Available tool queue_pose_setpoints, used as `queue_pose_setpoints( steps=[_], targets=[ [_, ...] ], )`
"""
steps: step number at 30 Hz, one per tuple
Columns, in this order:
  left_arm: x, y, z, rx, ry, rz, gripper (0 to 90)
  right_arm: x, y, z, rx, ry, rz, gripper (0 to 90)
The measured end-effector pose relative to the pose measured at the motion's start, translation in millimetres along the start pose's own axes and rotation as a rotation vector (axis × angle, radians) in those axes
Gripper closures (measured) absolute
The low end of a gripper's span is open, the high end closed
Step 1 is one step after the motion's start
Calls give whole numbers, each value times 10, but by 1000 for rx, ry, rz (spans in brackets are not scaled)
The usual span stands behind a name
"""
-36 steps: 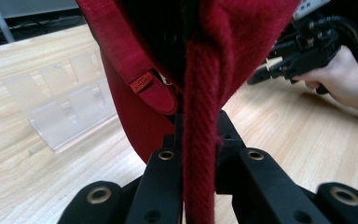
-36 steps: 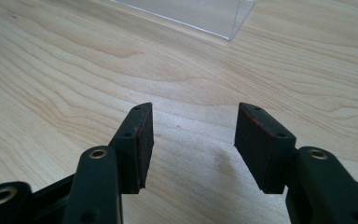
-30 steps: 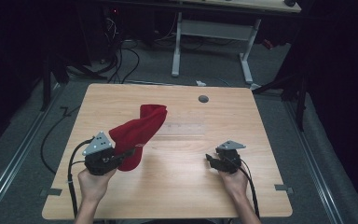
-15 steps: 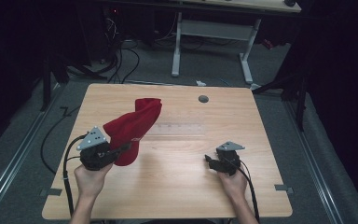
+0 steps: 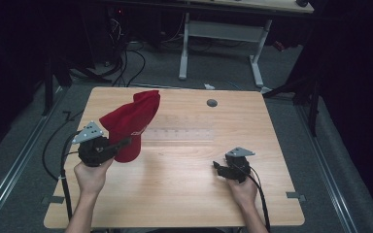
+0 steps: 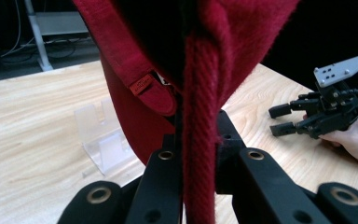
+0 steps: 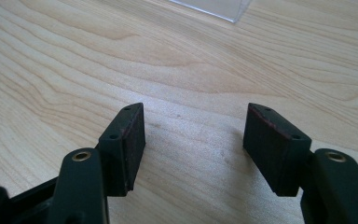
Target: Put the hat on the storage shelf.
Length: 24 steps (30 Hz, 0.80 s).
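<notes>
2 hand-held grippers: left pinching a red cloth, right spread over the table.

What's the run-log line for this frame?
left claw: shut on red cap, lifted | right claw: open, empty, low over table | clear stand: on table, behind cap

a light wooden table carries a clear plastic stand between the grippers and a small grey disc beyond.
</notes>
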State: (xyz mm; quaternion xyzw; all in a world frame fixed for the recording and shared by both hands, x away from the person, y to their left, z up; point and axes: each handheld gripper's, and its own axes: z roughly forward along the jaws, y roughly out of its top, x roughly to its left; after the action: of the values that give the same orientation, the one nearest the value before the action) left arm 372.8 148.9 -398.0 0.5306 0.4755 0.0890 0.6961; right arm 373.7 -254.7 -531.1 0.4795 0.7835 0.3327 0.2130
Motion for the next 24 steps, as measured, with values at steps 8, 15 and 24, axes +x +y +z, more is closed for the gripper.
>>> queue_pose_setpoints(
  steps=[8,15,24],
  targets=[
    [45,55,100,-3,17,-6,839,-1,0,2,-1,1,-6,379],
    [68,141,265,-22,17,1,839,1,0,2,1,2,-5,373],
    [79,243,469,-59,9,9,840,2,1,3,1,1,-5,370]
  ],
)
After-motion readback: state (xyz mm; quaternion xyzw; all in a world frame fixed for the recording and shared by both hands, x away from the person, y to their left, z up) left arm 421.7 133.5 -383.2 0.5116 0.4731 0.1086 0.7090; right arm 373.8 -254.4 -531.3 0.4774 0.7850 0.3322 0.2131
